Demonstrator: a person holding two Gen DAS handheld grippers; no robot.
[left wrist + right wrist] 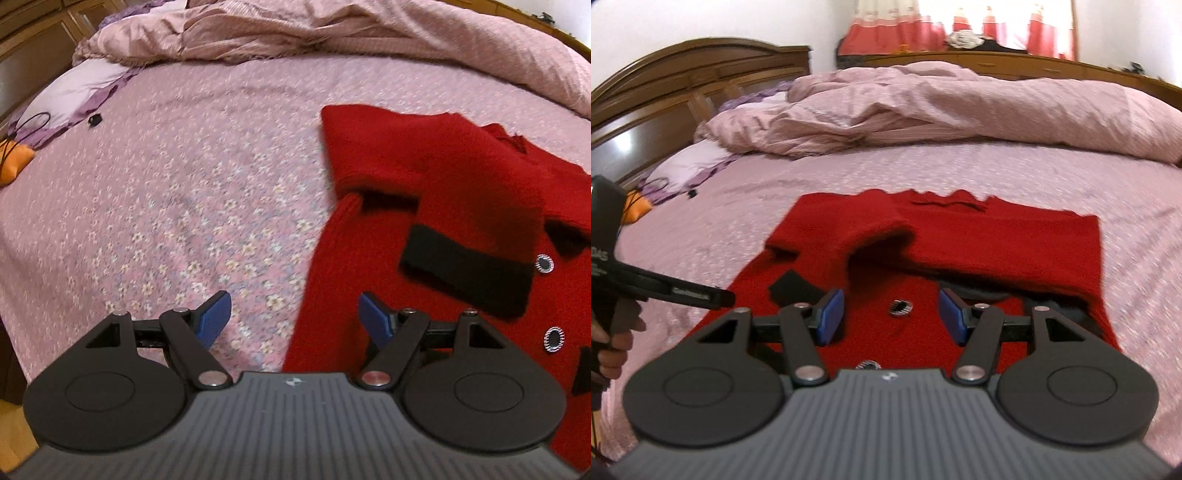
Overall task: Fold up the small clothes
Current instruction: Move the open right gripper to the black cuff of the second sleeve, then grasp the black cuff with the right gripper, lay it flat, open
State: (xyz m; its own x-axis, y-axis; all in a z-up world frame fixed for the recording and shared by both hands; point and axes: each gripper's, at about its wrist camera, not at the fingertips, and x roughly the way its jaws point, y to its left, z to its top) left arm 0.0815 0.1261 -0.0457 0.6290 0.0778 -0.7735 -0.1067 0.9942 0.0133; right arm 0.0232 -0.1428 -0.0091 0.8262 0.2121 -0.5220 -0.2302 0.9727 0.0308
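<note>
A small red knit cardigan (424, 177) with black trim and round buttons (544, 263) lies flat on the pink floral bedsheet (166, 192). One sleeve with a black cuff (465, 273) is folded across its front. My left gripper (295, 317) is open and empty, hovering over the cardigan's left edge. In the right wrist view the cardigan (997, 236) has both sleeves folded in. My right gripper (892, 314) is open and empty just above its lower front, with a button (901, 307) between the fingers. The left gripper's body (683, 293) shows at the left.
A crumpled pink duvet (942, 107) lies across the far side of the bed. A lilac pillow (74, 92), an orange object with a black cable (14, 162) and the wooden headboard (683, 77) are at the left. A wooden dresser (997, 64) stands behind.
</note>
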